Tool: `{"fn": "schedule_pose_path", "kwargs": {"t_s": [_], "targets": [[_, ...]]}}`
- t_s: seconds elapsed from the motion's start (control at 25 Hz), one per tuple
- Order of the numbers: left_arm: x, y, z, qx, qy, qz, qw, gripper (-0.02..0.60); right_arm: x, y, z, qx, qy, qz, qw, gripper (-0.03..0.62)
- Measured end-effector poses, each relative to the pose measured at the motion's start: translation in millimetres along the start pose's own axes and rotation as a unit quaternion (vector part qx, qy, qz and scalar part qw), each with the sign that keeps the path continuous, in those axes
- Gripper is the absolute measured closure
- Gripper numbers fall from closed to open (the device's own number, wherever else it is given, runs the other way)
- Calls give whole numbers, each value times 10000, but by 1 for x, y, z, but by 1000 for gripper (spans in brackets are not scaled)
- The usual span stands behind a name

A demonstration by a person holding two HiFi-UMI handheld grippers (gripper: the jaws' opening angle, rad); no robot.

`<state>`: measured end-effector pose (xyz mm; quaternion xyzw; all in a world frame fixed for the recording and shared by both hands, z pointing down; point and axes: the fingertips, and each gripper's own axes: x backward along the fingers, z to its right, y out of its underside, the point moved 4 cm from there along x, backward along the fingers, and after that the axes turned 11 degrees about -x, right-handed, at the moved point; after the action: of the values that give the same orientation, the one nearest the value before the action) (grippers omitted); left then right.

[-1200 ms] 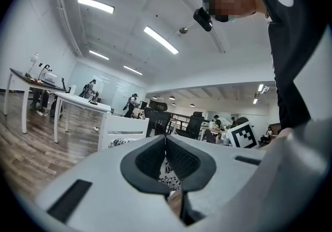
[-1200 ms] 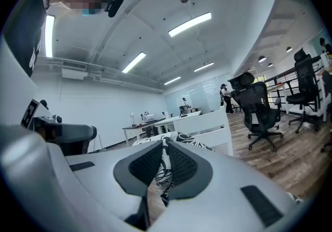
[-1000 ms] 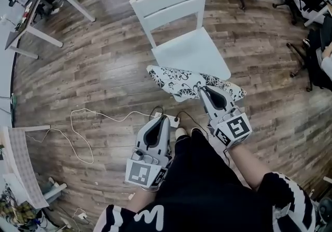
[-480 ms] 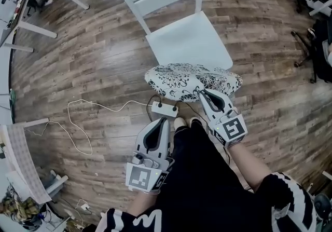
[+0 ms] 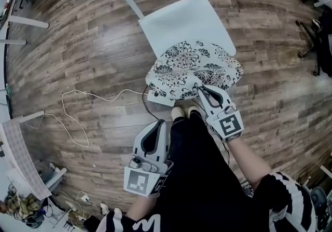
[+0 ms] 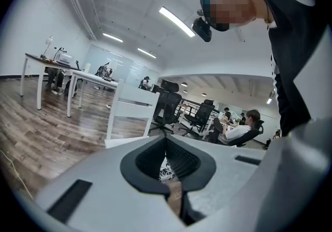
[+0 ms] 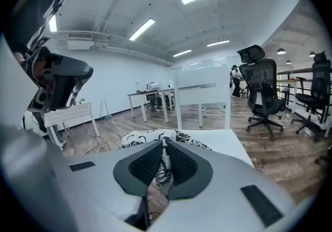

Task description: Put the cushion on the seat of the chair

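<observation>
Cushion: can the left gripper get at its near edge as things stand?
Probably yes. The left gripper hangs just short of the cushion with nothing standing between them, though its jaws are shut and must open first.

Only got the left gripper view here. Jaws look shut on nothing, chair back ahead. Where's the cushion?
Observer: In the head view the cushion lies over the front part of the white chair's seat. The rear of the seat is bare.
Operator: Who's holding it?
Observer: The right gripper alone. In the right gripper view its jaws are shut on the cushion's near edge.
Operator: How far off is my left?
Observer: The left gripper is apart from the cushion, low beside the person's leg, touching nothing.
</observation>
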<state>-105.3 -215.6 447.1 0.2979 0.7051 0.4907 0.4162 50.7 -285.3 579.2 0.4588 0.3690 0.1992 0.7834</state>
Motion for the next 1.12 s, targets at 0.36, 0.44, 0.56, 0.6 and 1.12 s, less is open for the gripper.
{"fn": "schedule_pose_path", "kwargs": {"t_s": [0.36,0.44,0.56,0.6,1.12], "targets": [[-1,29,-3,72,-15,-5,10000,575,-22,21,17,90,70,56,9999,557],[-3,37,-9,-3,-76,-75,9999,575,-28,25,20,108,70,66,9999,557],[-8,41,-17,-19,-147,-68,9999,575,-36,31,24,126,66,58,9999,557],[-10,43,-19,-48,-132,-51,9999,575,-39,33,25,130,64,53,9999,557],[-22,65,-35,62,-202,-5,9998,575,-70,46,41,240,94,46,9997,557]]}}
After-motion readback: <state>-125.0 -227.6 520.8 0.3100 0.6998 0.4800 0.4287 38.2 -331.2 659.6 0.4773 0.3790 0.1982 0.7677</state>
